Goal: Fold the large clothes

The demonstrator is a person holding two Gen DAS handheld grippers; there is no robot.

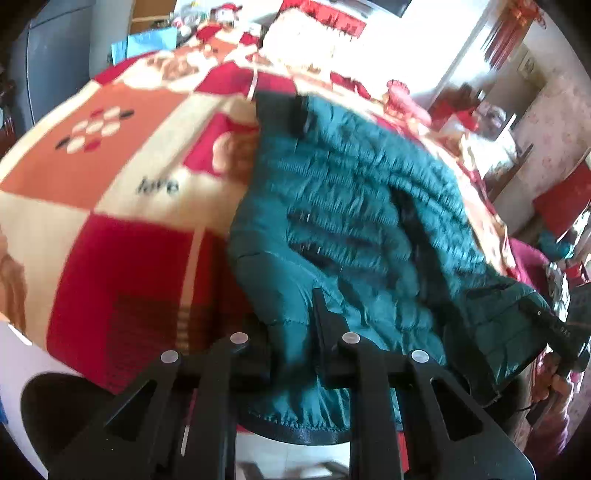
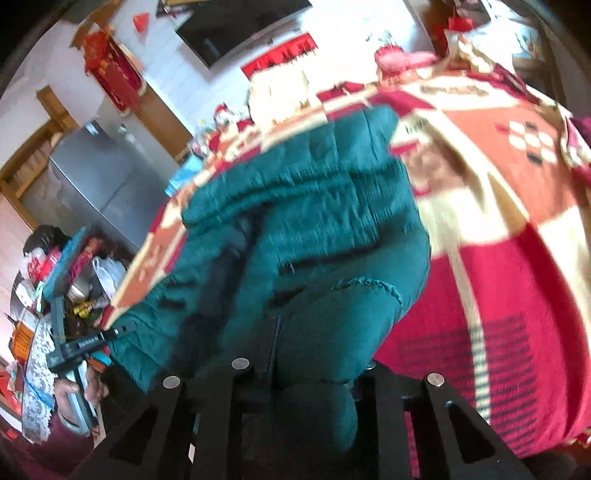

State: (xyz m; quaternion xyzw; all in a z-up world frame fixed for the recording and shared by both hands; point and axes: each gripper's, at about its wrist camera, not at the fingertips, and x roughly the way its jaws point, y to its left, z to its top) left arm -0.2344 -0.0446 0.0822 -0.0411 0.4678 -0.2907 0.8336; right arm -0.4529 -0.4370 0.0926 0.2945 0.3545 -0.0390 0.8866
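Note:
A dark green quilted puffer jacket [image 1: 354,206] lies on a bed covered by a red, orange and cream patchwork blanket [image 1: 110,155]. My left gripper [image 1: 295,354] is shut on the jacket's near hem, with fabric bunched between its black fingers. The right gripper shows at the far right of the left wrist view [image 1: 565,343], holding the jacket's other corner. In the right wrist view the jacket [image 2: 303,229] fills the middle. My right gripper [image 2: 314,384] is shut on a thick fold of it. The left gripper [image 2: 88,343] shows at the lower left, gripping the jacket's edge.
The blanket [image 2: 498,258] spreads to the right in the right wrist view. A grey fridge [image 2: 99,184] and a cluttered table [image 2: 44,295] stand to the left. A dark TV [image 2: 236,26] hangs on the far wall. Red decorations hang around.

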